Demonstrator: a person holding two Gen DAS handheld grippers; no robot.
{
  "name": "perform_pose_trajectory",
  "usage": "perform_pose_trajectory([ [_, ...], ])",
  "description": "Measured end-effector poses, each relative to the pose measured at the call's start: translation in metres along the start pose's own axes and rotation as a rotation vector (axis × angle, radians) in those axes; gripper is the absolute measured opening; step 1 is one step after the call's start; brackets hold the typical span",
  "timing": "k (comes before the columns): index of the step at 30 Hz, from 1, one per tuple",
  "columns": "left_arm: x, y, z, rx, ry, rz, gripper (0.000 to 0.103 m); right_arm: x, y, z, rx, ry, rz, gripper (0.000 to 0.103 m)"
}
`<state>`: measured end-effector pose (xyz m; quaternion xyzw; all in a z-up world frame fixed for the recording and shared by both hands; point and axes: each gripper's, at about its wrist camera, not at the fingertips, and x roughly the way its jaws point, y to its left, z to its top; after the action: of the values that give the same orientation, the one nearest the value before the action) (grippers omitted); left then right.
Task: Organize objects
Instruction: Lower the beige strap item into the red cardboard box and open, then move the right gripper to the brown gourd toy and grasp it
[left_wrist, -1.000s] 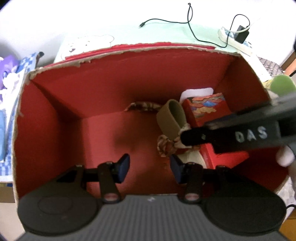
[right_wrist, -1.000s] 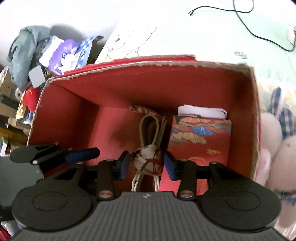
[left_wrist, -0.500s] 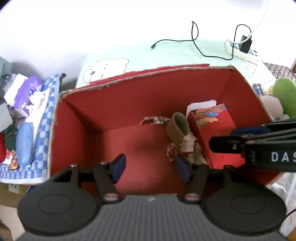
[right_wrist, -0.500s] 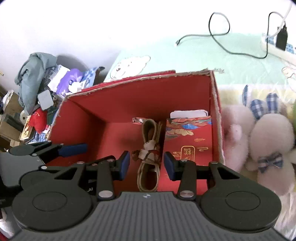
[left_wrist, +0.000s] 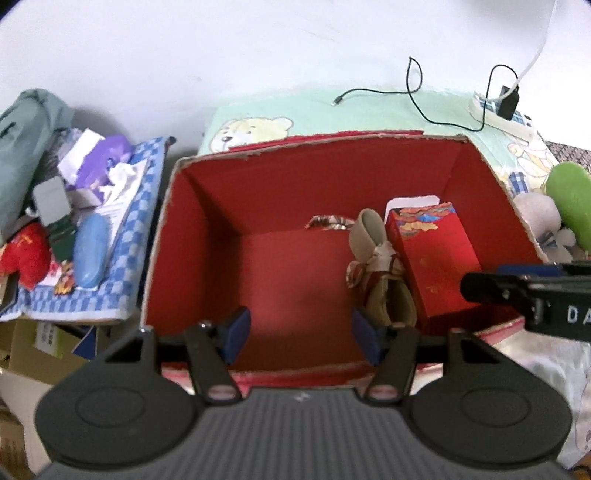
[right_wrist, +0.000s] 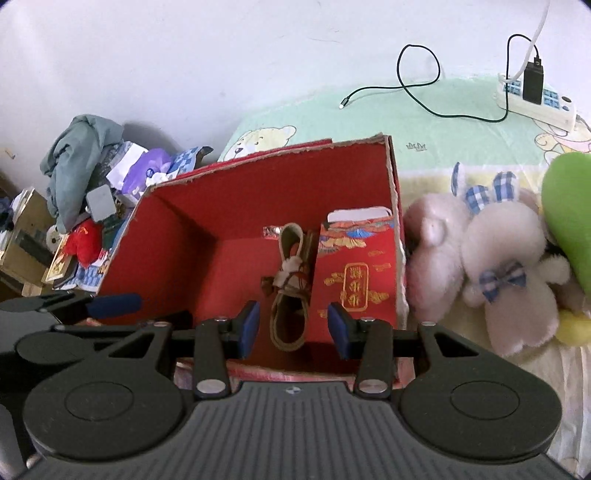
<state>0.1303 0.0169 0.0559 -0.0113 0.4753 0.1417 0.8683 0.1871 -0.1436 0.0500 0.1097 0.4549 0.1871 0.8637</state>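
A big red cardboard box (left_wrist: 207, 236) (right_wrist: 173, 236) stands open on the bed. Inside it a coiled tan strap tied with patterned cloth (left_wrist: 380, 269) (right_wrist: 291, 280) lies beside a red decorated packet (left_wrist: 432, 258) (right_wrist: 354, 269) at the box's right side. My left gripper (left_wrist: 301, 334) hovers above the box's near edge, open, with nothing between its blue pads. My right gripper (right_wrist: 293, 326) is open too, above the box and clear of the strap below it. Each gripper's finger shows in the other's view, the right one (left_wrist: 517, 288) and the left one (right_wrist: 110, 302).
Plush toys (right_wrist: 495, 251) and a green cushion (right_wrist: 569, 206) lie right of the box. A power strip (right_wrist: 535, 99) with a black cable (right_wrist: 417, 81) sits on the bear-print sheet (right_wrist: 280, 133). Left of the bed is a cluttered heap with a blue case (left_wrist: 88, 258) and clothes (right_wrist: 77, 155).
Both grippers rose and drew back out of the box. The right one left the strap lying inside; the left one's jaws widened.
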Motion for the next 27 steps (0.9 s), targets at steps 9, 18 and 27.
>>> perform_pose_trajectory([
  [9, -0.029, -0.008, -0.015, -0.039, -0.043, 0.070, 0.063, -0.035, -0.012, -0.016, 0.013, -0.037, 0.088, 0.045],
  [18, -0.050, 0.003, -0.039, -0.105, -0.056, 0.088, 0.064, -0.038, -0.020, -0.041, -0.007, 0.020, 0.153, 0.046],
  [27, -0.036, 0.019, -0.082, -0.205, 0.043, 0.045, 0.059, -0.002, -0.027, -0.071, 0.035, 0.183, 0.201, 0.046],
])
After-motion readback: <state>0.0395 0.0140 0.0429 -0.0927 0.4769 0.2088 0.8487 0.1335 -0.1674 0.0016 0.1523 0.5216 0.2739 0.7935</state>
